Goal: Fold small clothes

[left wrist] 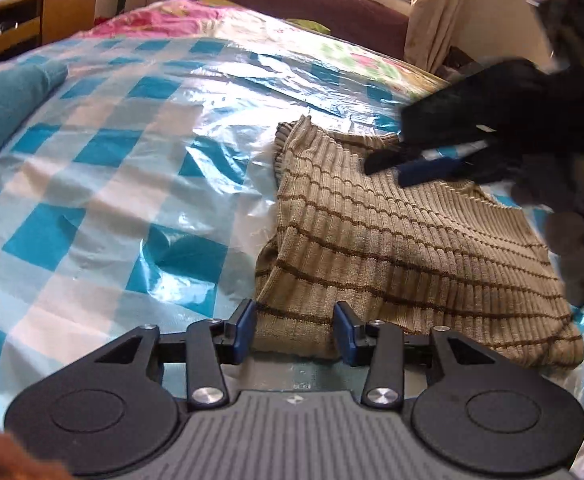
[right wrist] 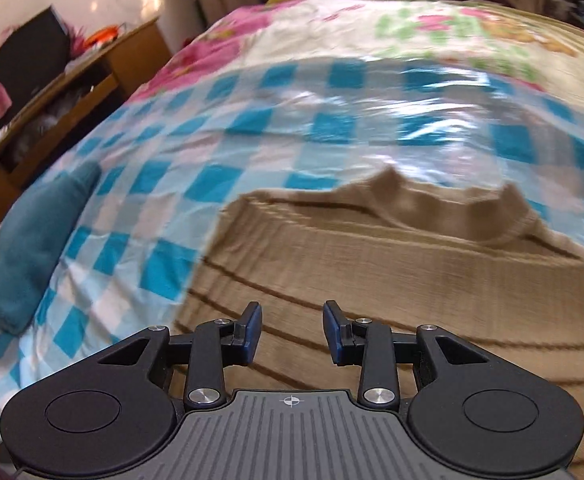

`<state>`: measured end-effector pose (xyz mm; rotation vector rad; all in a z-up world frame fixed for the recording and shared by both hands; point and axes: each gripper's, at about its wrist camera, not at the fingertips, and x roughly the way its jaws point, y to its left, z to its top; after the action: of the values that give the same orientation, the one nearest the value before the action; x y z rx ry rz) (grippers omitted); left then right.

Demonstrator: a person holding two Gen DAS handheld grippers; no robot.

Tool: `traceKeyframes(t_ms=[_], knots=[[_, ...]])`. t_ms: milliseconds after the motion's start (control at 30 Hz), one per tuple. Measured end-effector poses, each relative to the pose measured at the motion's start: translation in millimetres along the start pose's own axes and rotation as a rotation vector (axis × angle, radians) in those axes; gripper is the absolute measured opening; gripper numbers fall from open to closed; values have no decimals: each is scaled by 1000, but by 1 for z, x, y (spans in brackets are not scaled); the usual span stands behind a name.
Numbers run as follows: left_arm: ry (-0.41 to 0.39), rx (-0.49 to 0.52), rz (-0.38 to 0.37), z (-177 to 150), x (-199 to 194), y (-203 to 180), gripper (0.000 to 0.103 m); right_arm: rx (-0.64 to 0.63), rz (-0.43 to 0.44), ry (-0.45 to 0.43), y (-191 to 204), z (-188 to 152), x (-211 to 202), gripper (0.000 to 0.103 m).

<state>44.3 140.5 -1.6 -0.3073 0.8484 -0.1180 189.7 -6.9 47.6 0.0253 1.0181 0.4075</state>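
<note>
A tan ribbed sweater with thin brown stripes (left wrist: 392,240) lies partly folded on the blue-and-white checked plastic sheet (left wrist: 104,184) over the bed. My left gripper (left wrist: 295,326) is open, its blue pads on either side of the sweater's near left corner. My right gripper shows in the left wrist view (left wrist: 412,162) low over the sweater's far part, near its collar. In the right wrist view the right gripper (right wrist: 292,330) is open and empty above the sweater (right wrist: 392,280), whose neckline lies ahead. That view is blurred.
A folded teal cloth (left wrist: 8,100) lies at the left on the checked sheet, also in the right wrist view (right wrist: 32,248). A floral pink bedspread (right wrist: 332,28) covers the far bed. A wooden shelf unit (right wrist: 64,80) stands at the left. Curtains (left wrist: 436,12) hang behind.
</note>
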Motion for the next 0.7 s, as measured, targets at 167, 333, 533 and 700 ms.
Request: traceKeyframes(t_ms=[167,333,533,700], knots=[[38,2,-44,-1,6,3,52,-48,-80,65,45,28,49,42],[52,-45,-87,1,6,13,54,-168,-215,152,78,29,90,56],[30,-43,-61,0,2,14,55,-246,-299,164,83,23,100,42],[45,-50,-58,-1,6,15,62,-214,-251,145,74,28,79,18]])
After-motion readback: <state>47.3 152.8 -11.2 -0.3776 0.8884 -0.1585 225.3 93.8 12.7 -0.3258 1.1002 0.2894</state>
